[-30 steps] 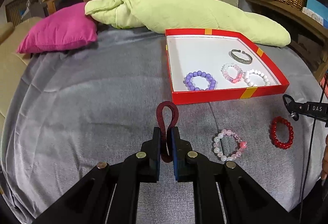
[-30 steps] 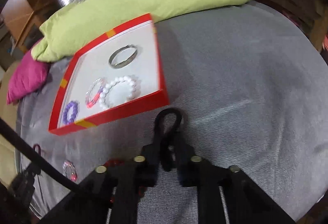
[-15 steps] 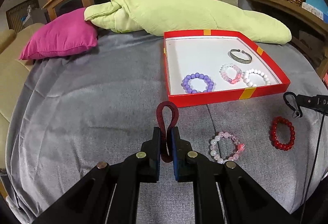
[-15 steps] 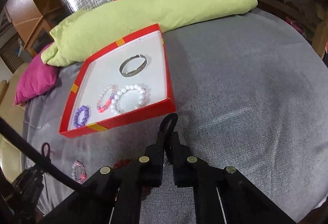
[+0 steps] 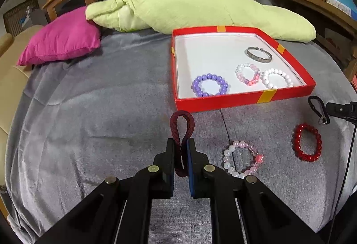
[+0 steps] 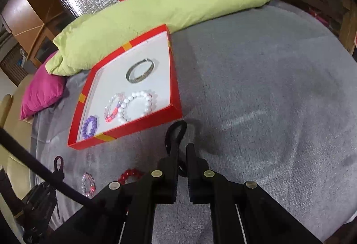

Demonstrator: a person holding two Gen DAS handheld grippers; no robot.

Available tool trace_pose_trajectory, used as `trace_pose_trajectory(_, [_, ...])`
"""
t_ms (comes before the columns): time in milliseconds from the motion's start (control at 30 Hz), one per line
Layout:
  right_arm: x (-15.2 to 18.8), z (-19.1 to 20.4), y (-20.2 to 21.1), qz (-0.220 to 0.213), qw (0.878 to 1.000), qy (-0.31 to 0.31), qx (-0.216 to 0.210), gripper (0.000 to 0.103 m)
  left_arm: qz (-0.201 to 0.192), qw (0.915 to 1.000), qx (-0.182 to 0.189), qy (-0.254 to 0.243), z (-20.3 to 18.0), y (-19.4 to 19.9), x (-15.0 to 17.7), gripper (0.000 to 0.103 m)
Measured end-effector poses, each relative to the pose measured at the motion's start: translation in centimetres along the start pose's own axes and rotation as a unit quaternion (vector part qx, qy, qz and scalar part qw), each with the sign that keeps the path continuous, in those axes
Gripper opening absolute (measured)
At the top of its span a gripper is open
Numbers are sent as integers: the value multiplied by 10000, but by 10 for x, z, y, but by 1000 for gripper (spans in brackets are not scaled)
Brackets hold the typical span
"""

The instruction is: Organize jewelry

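Both grippers, left and right, jaws clenched on nothing but their own strap loops; closing wide over the pink-white bracelet or red bracelet risks snagging grey bedcover.

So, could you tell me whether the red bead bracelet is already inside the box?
No, the red bead bracelet lies on the grey cover, outside the red box.

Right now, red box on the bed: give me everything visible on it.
The red box is a shallow open tray, cardboard by the look, with yellow tape marks on its rim and a white floor. It lies flat on the grey cover, its far edge by the green pillow. Inside lie four bracelets: purple, pink, white bead, and a silver bangle.
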State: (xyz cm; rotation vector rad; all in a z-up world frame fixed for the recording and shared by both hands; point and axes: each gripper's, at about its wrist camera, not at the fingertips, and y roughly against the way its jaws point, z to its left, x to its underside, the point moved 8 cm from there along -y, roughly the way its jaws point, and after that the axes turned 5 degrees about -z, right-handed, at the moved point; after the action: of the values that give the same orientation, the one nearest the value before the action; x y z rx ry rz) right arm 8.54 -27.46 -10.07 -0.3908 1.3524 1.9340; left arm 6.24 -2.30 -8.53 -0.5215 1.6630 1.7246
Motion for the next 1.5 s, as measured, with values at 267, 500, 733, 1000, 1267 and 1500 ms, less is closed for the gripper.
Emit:
trace_pose_trajectory(267, [-1, -12, 7, 85, 9995, -265, -137, 9, 517, 9977, 284, 328, 4, -20, 18, 11])
trace_pose_trajectory(500, [-3, -19, 11, 118, 9967, -695, -392, 27, 569, 9928, 835, 646, 3, -23, 20, 39])
trace_pose_trajectory(733, [-9, -12, 19, -170, 9971, -653, -342, 59, 566, 9900, 1086, 694, 5, -18, 23, 57])
trace_pose_trajectory(1000, [-8, -10, 15, -196, 9976, -592, -305, 59, 540, 9923, 915, 644, 16, -17, 23, 59])
trace_pose_trajectory(1267, [-1, -2, 5, -57, 9991, -363, -194, 53, 674, 9943, 754, 328, 6, -24, 28, 73])
trace_pose_trajectory(1500, [7, 3, -6, 76, 9999, -122, -19, 52, 756, 9940, 771, 162, -3, -28, 30, 88])
